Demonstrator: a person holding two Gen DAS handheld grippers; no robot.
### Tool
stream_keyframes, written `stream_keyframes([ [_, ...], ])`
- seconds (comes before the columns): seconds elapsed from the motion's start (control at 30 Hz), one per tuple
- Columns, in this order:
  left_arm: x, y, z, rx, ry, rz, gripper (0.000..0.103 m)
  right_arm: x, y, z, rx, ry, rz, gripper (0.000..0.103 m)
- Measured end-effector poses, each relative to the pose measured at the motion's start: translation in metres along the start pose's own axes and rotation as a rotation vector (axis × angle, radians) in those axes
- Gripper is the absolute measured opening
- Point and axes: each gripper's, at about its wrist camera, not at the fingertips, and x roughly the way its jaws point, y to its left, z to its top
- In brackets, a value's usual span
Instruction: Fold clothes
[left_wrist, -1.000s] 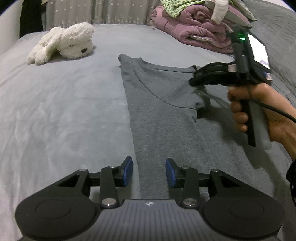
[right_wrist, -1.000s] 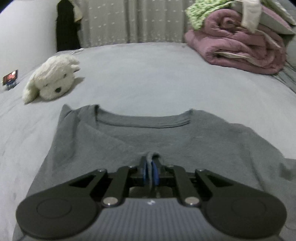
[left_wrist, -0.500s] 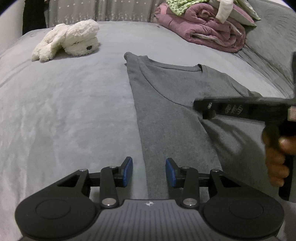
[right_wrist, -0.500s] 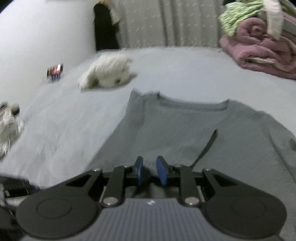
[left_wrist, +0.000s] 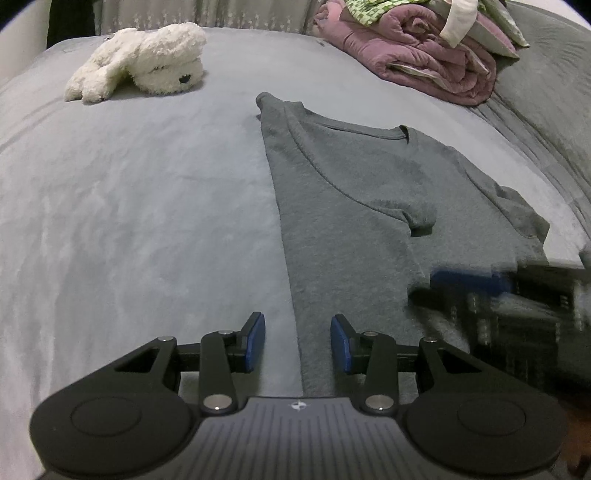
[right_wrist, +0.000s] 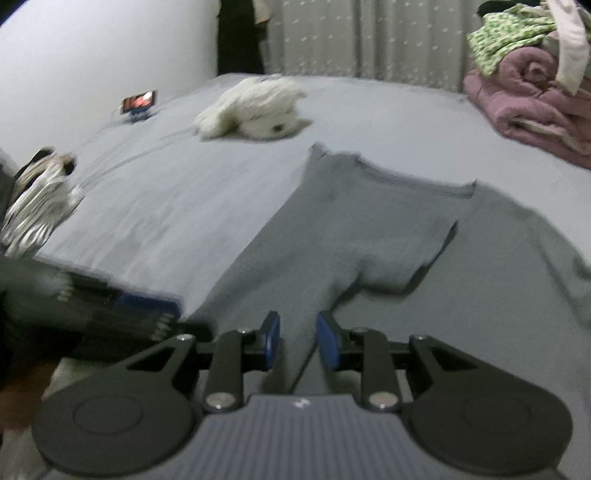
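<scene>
Flanking shirt (left_wrist: 354, 206): plush toy (left_wrist: 144, 61), blankets (left_wrist: 424, 51).

Dim, flat indoor light with soft shadows and grainy, bluish colour. Fisheye bending curves the bed (left_wrist: 129, 221) edges and darkens the corners. The right wrist view is smeared, probably motion blur; the plush toy (right_wrist: 255, 107) looks soft.

Both wrist cams low, close – facing headboard, sharing the shirt (left_wrist: 343, 206).
</scene>
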Motion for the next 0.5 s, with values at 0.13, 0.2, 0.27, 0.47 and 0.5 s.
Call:
stream_keyframes([
  [0.13, -0.001, 0.0, -0.001, 0.006, 0.005, 0.003, 0.038, -0.017, 0.015, -0.022, -0.023, 0.011, 0.002, 0.025],
  [0.2, -0.002, 0.001, -0.001, 0.004, 0.005, 0.003, 0.038, -0.026, 0.023, -0.034, -0.035, 0.015, 0.003, 0.024],
  [0.27, -0.002, 0.001, -0.001, 0.005, 0.003, 0.007, 0.038, -0.035, 0.031, -0.047, -0.046, 0.019, 0.004, 0.024],
  [0.47, -0.002, -0.002, -0.002, 0.02, -0.001, 0.023, 0.038, -0.063, 0.054, -0.084, -0.081, 0.031, 0.007, 0.024],
  [0.5, -0.002, -0.003, -0.003, 0.021, -0.002, 0.025, 0.038, -0.067, 0.058, -0.09, -0.086, 0.033, 0.007, 0.024],
])
